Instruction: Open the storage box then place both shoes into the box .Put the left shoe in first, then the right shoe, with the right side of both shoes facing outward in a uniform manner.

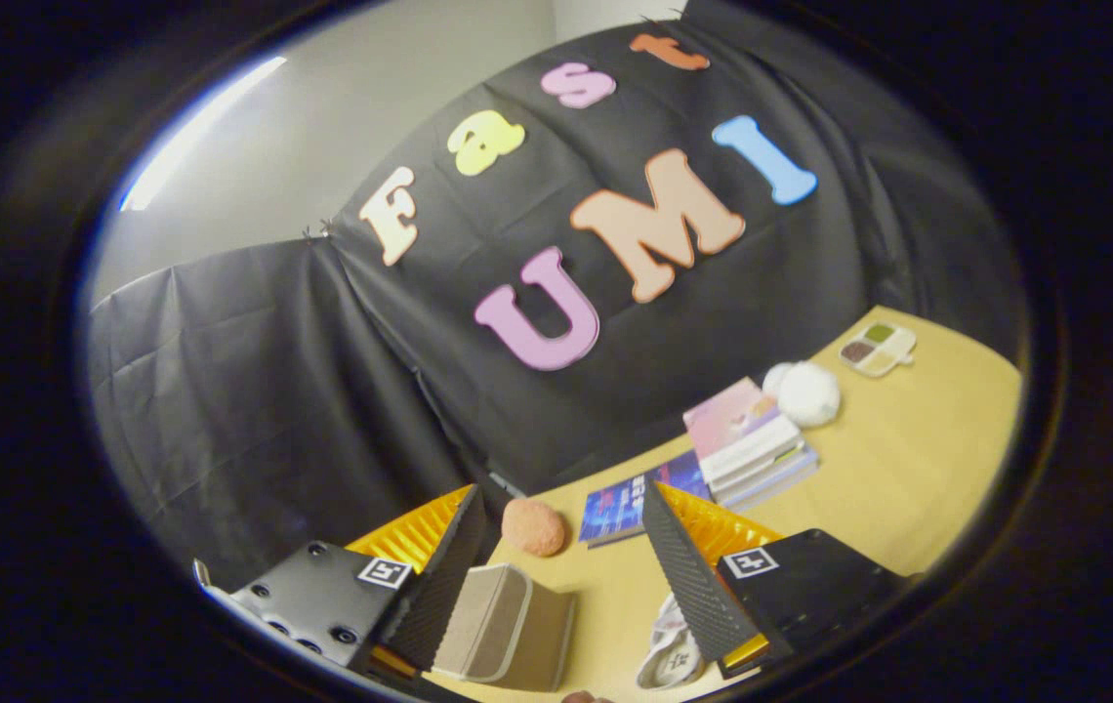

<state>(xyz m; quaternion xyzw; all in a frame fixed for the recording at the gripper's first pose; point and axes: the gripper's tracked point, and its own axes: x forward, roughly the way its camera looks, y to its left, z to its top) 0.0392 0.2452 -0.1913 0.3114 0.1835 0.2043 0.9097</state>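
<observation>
We see our gripper (556, 566) with fingers spread wide, pinching nothing. Between them a beige storage box (503, 625) sits on the table (908, 469); a white shoe (671, 649) lies beside the right finger. Farther off, an orange ball (533, 527), stacked books (747, 444) and a white plush (803, 392) lie along the table's far edge

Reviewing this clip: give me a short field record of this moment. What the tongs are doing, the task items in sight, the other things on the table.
tongs: open, tilted, holding nothing
between the fingers: beige box-like item by one finger; whether it is the storage box, cannot tell
shoe: white shoe low beside the other finger, partly hidden
ahead of fingers: orange fuzzy ball, blue book
further back: stack of books, white fluffy ball, small divided tray
surface: tan table
task progress: no shoe seen in a box
</observation>
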